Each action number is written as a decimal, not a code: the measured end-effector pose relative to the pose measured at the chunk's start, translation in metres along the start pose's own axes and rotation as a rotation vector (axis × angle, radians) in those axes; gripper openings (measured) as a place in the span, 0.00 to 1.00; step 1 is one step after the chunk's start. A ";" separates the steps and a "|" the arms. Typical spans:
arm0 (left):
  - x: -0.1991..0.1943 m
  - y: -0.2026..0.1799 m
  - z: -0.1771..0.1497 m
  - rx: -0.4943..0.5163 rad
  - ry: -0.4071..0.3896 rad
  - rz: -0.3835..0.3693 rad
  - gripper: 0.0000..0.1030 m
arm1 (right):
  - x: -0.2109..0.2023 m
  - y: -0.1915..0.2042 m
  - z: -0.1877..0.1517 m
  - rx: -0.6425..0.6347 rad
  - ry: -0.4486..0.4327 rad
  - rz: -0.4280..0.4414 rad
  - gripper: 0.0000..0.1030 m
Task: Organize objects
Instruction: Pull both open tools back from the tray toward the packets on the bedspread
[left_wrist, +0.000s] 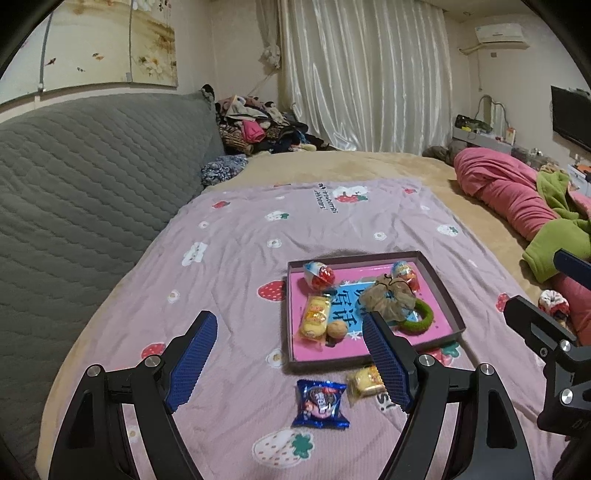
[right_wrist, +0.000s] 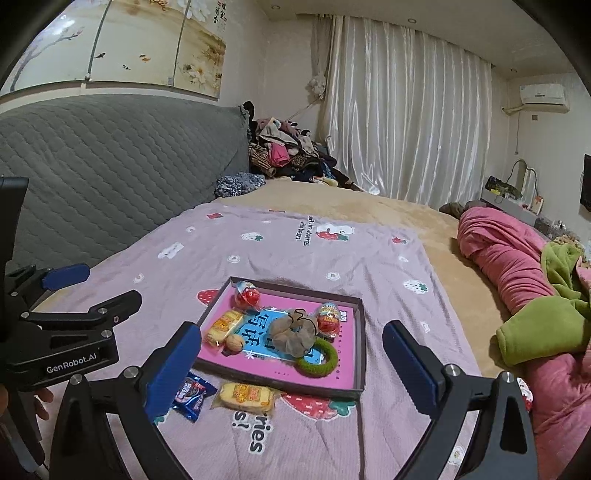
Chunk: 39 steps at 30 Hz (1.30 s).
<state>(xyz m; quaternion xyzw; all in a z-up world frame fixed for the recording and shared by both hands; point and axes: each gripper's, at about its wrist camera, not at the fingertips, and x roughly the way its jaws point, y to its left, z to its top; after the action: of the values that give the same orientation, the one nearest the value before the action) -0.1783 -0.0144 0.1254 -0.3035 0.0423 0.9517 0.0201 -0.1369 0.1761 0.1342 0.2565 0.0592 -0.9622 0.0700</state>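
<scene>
Both tools, left tool (left_wrist: 290, 363) and right tool (right_wrist: 291, 363), hover tilted down (jaws apart, empty) over the near edge of the tray (left_wrist: 441, 291).

Grey headboard (left_wrist: 92, 177), white curtains (left_wrist: 365, 74)

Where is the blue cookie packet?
The blue packet lies on the pink sheet, outside the tray and just in front of its near edge. A yellow cake lies right beside it, seen in both wrist views.
</scene>
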 end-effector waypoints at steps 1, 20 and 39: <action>-0.003 0.001 -0.001 -0.001 0.001 -0.001 0.80 | -0.004 0.001 0.000 0.000 -0.001 0.000 0.97; -0.029 0.002 -0.049 0.024 0.080 0.014 0.80 | -0.039 0.014 -0.031 -0.003 0.045 0.001 0.97; 0.031 -0.015 -0.109 0.082 0.218 -0.016 0.80 | 0.005 0.025 -0.070 -0.006 0.167 0.020 0.97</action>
<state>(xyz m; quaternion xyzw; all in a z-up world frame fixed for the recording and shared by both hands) -0.1396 -0.0088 0.0182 -0.4046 0.0806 0.9102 0.0354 -0.1029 0.1614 0.0695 0.3363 0.0649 -0.9365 0.0752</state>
